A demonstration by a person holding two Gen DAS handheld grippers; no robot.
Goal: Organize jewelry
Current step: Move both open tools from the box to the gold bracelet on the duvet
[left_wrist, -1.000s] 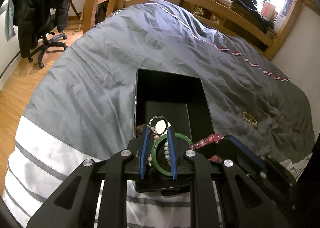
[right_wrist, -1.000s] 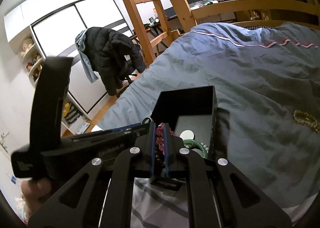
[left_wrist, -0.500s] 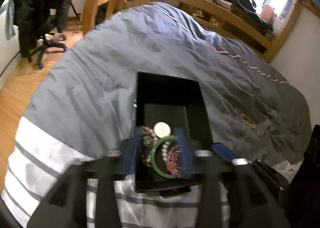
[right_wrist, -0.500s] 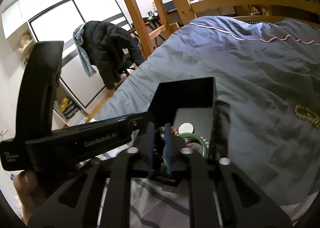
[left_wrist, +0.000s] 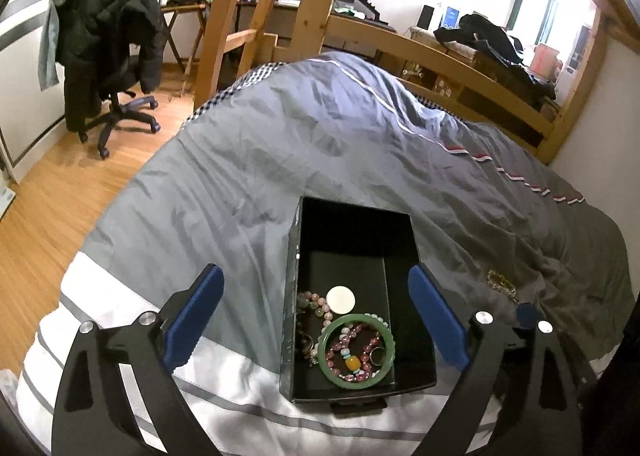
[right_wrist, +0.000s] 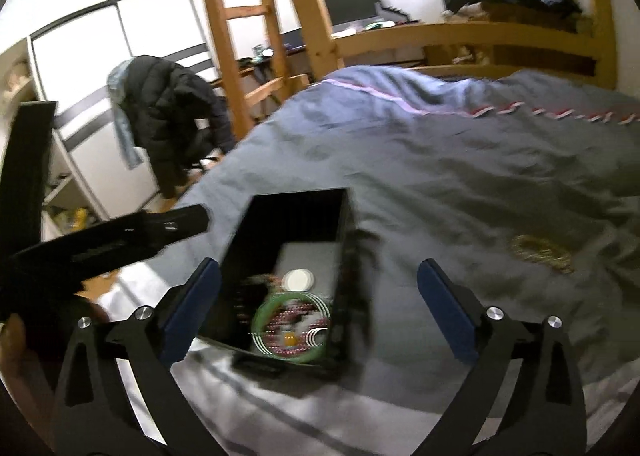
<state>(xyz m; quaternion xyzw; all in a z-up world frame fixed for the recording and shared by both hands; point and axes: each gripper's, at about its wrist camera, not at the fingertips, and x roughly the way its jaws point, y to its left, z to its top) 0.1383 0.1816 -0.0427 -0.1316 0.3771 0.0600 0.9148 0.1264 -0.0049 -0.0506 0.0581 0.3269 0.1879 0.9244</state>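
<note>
While both tongs [left_wrist: 316, 314] [right_wrist: 318, 310] are opening emptily, the jewelry [left_wrist: 352, 352] lies boxed below them

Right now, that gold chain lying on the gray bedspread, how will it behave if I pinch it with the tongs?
The gold chain lies in a loose, crumpled heap, so it is probably floppy and would dangle from one pinch point. Its thin links look light but could slip between flat pads. The gray bedspread is soft and wrinkled, so pressing down may catch fabric too.
</note>
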